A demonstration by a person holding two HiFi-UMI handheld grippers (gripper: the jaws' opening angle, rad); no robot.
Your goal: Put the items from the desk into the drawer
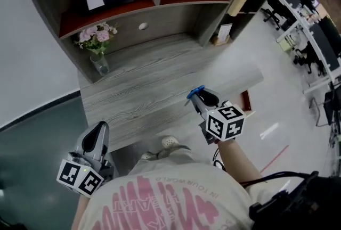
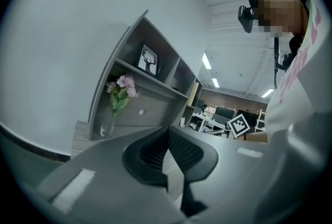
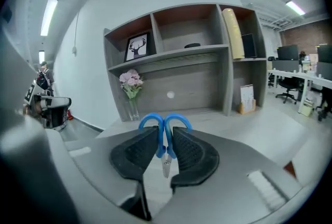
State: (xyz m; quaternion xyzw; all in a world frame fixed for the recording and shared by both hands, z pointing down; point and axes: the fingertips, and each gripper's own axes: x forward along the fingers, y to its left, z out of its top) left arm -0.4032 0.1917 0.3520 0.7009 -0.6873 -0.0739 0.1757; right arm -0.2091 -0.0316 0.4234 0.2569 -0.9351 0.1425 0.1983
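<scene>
Left fingers (image 2: 193, 154): you have them pressed together, nothing between.
Left gripper (image 1: 100, 128): just off the desk's (image 1: 149, 82) near left corner.
Vase of flowers (image 1: 98, 56): back left corner.
Right gripper (image 3: 165, 151): your jaws clamp the blue scissors (image 3: 165, 123), over the near right edge.

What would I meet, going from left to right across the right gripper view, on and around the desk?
pink flowers in a glass vase → blue scissors gripped by the right gripper → yellowish roll standing in the shelf → office chair
</scene>
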